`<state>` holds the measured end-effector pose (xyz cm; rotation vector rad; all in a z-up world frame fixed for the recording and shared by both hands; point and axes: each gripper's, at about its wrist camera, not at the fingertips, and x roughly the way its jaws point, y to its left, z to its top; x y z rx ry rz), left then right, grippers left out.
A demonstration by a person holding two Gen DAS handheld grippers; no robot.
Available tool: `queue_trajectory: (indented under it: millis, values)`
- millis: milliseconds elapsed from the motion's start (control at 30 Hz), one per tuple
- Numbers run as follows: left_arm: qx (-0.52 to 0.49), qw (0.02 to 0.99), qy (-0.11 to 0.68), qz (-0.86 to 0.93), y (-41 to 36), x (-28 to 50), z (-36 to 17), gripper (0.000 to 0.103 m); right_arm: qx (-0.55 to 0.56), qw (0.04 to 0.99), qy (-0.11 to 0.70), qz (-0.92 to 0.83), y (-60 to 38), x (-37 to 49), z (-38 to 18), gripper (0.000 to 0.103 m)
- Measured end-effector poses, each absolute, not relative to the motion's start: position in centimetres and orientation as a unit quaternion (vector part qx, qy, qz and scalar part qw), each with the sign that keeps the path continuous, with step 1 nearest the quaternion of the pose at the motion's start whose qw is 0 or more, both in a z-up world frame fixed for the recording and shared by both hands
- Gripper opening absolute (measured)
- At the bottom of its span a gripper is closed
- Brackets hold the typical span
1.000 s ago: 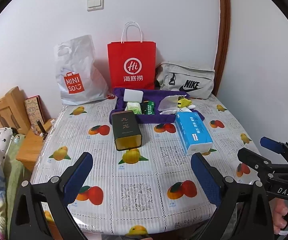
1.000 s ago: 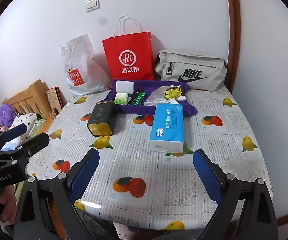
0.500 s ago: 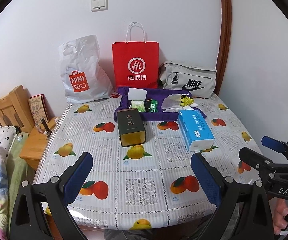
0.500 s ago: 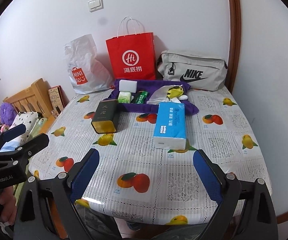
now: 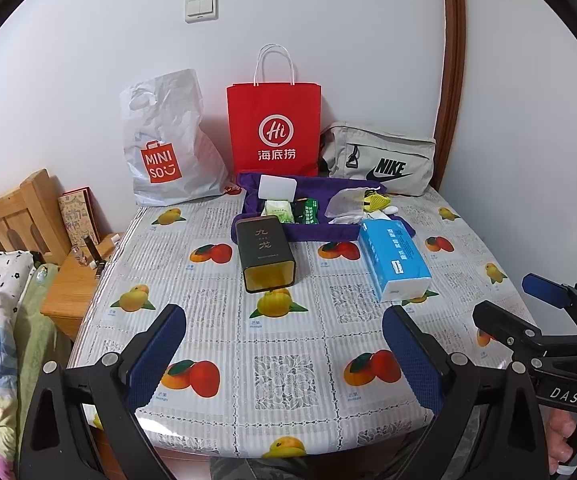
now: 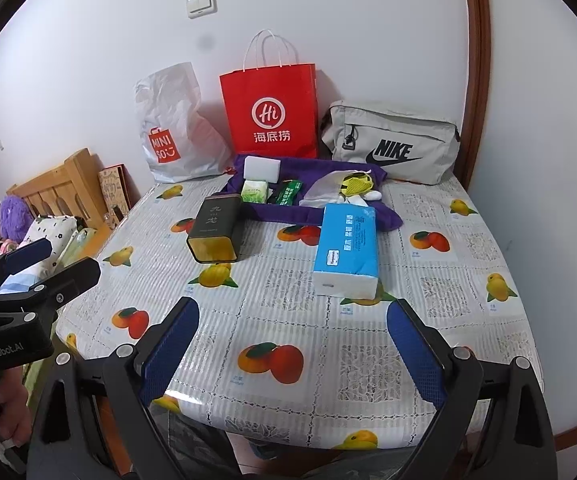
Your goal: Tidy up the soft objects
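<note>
Both tongs are hanging spread and holding nothing above the near edge of the surface [image 5: 288,340]: the left tongs [image 5: 284,354] and the right tongs [image 6: 292,350]. A blue tissue pack [image 6: 346,248] is lying flat in the middle, just in front of a purple tray [image 5: 328,232] that is holding a white sponge [image 5: 276,188], small green packets [image 5: 306,212] and a yellow mesh item [image 6: 354,184]. A dark tin [image 5: 264,254] is lying on its side beside the pack, touching the tray's front.

White wall [image 5: 88,40] with light switch [image 5: 201,7]; brown door frame [image 5: 452,60]; wooden headboard [image 5: 12,208] at left.
</note>
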<state>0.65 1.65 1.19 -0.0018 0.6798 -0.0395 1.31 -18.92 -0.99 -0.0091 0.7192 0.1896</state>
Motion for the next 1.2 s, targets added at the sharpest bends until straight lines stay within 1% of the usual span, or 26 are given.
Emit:
queue_trajectory:
  millis: [1200]
  values:
    - [0.002, 0.941, 0.339, -0.020, 1.90, 0.70, 1.00, 0.099, -0.005, 0.933, 0.347, 0.096, -18.91, 0.95, -0.78, 0.094]
